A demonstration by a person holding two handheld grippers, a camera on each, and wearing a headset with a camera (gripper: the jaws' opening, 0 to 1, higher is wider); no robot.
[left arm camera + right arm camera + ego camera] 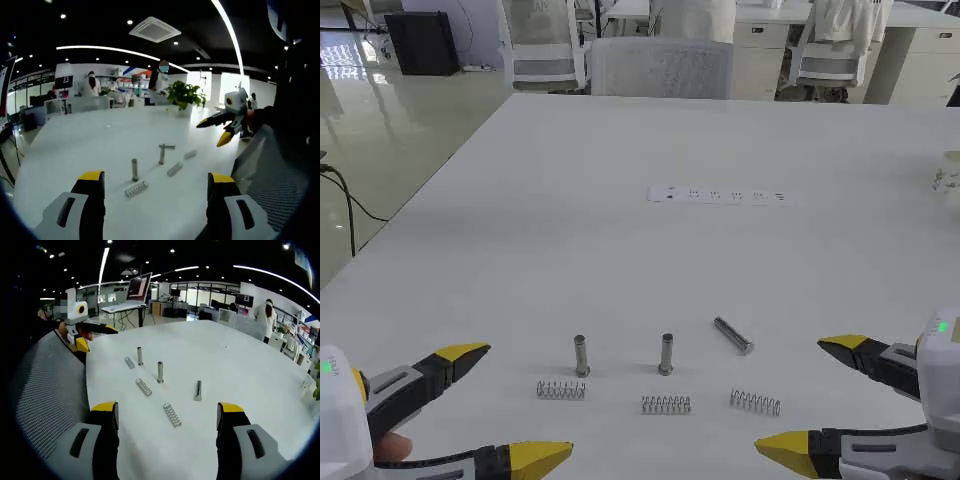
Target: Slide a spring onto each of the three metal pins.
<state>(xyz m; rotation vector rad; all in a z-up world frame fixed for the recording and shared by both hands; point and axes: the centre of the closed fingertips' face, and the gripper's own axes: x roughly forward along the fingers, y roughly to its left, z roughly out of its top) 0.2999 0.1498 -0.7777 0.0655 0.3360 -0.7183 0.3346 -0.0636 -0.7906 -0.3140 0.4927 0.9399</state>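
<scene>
Between the left gripper [527, 400] and the right gripper [788, 393], just ahead of their tips, the work lies in a row on the white table [620, 200]; both grippers are held low at the near edge, jaws spread wide and empty, likely so that either can pick from its own side; nearest the left gripper the left pin [580, 356] stands upright on its wider end, with the left spring [561, 390] lying flat just before it; the middle pin [666, 355] stands likewise behind the middle spring [666, 404]; toward the right gripper the third pin [732, 335] lies on its side, near the right spring [755, 402], so I judge it needs holding or standing up first; each spring seems paired with its pin for easy reach; no spring is on a pin yet; the parts sit loose on the table itself, not in any tray.
</scene>
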